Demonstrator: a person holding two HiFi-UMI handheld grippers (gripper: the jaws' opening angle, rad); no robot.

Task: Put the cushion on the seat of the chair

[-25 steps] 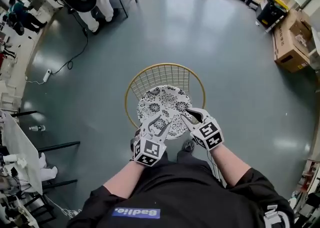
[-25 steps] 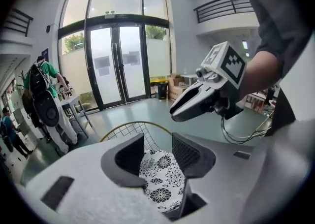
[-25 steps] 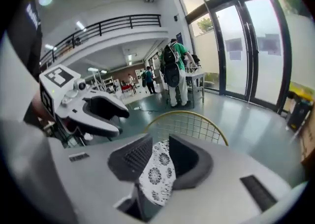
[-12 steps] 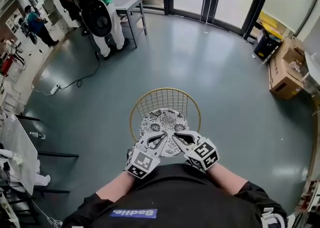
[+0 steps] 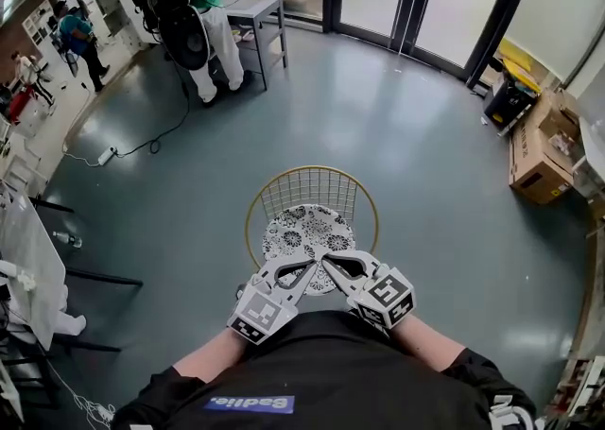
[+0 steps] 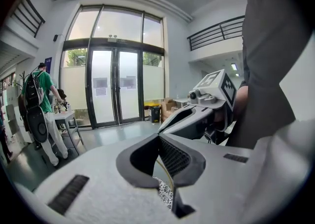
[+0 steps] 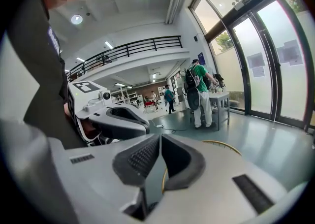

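The round cushion with the black and white flower pattern (image 5: 307, 230) lies on the seat of the gold wire chair (image 5: 310, 190). It lies flat, about in the middle of the round seat, and the curved wire back stands behind it. The chair stands on its own on the shiny grey-green floor (image 5: 435, 154), right in front of us.

We hold the left gripper (image 5: 307, 270) and the right gripper (image 5: 333, 259) side by side, close to our body. Their tips are near each other, and from above they sit over the front edge of the cushion. We think they are up in the air above it and not touching it.

The jaws of both grippers have just been closing. In the left gripper view the two jaws are pressed together at the tips, with nothing between them. A little bit of the flower pattern shows far below, through the gap lower down. In the right gripper view the jaws are pressed together too, and they pinch nothing.

So we think the job is done: the cushion is where it should be, and we have let go of it. The grippers hide its front edge, so we cannot tell if it hangs over there. At most, a small push to straighten it may be left.
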